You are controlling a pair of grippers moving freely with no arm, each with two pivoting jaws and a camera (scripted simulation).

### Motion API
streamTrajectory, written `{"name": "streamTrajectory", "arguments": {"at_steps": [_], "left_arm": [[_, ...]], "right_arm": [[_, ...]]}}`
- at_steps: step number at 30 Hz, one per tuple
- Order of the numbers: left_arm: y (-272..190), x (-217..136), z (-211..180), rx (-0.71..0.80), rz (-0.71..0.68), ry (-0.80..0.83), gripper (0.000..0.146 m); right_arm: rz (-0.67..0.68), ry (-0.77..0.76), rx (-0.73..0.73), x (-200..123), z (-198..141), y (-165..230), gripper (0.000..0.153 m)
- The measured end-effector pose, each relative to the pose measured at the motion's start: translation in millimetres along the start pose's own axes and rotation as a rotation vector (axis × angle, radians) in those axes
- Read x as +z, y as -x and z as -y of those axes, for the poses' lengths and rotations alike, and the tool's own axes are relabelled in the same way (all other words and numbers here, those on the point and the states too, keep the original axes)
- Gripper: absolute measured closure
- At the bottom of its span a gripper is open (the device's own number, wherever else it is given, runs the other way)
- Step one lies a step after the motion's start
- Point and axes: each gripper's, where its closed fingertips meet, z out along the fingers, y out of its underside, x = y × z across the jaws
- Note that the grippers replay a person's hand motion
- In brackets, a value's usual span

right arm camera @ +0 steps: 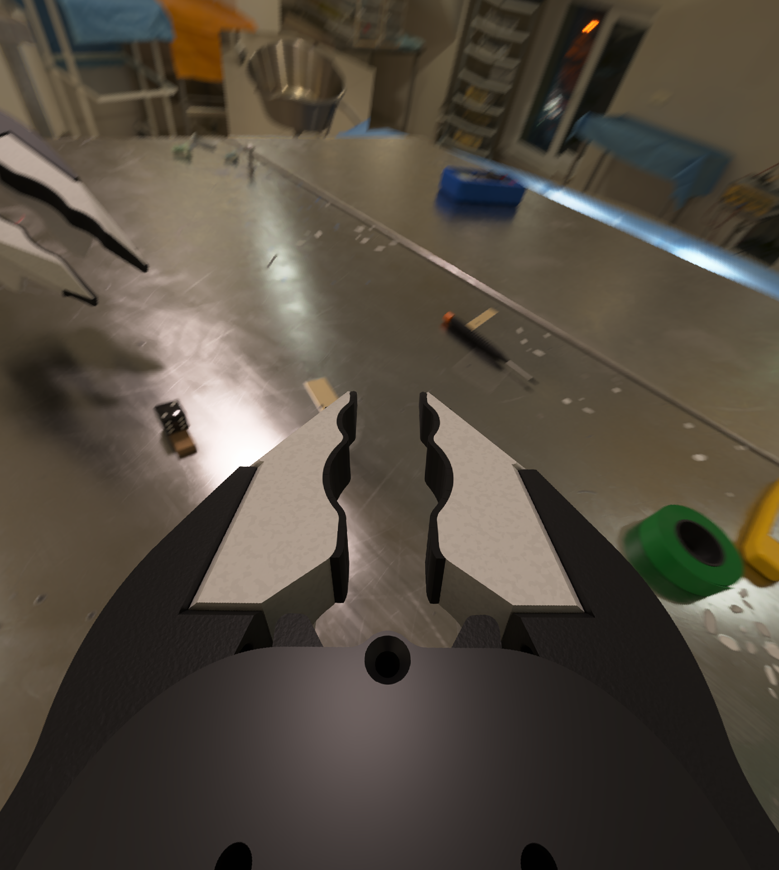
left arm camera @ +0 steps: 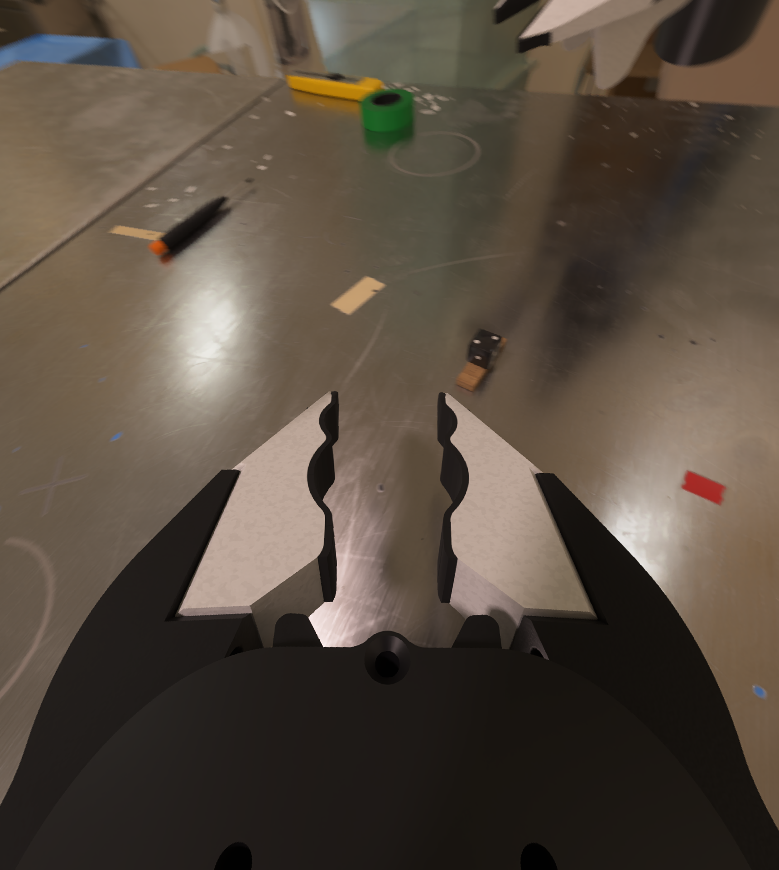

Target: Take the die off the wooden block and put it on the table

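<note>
Both claws hang released: left claw (left arm camera: 387, 400), right claw (right arm camera: 387, 400). Black die (left arm camera: 485, 347) sits atop the wooden block (left arm camera: 472, 374), right of centre, beyond the left claw, on a scratched metal surface (left arm camera: 237, 376)

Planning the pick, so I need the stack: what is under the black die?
The die sits on one end of a small wooden block, which lies flat on the metal table. The block's top under the die is covered, so it cannot be seen.

No writing, brand or number can be read anywhere. The only marks are white pips on the black die (left arm camera: 486, 349), too blurred to count on any face.
</note>
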Motion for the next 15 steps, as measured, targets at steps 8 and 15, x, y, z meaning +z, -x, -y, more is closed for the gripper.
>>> {"name": "streamTrajectory", "arguments": {"at_steps": [8, 15], "left_arm": [[-61, 58, 2, 0.275, -0.328, 0.184, 0.083], [-69, 88, -17, 0.323, -0.543, 0.355, 0.094]], "right_arm": [[0.182, 0.251, -0.080, 4, -51, 38, 0.129], [0.164, 0.193, -0.007, -10, -53, 35, 0.129]]}}
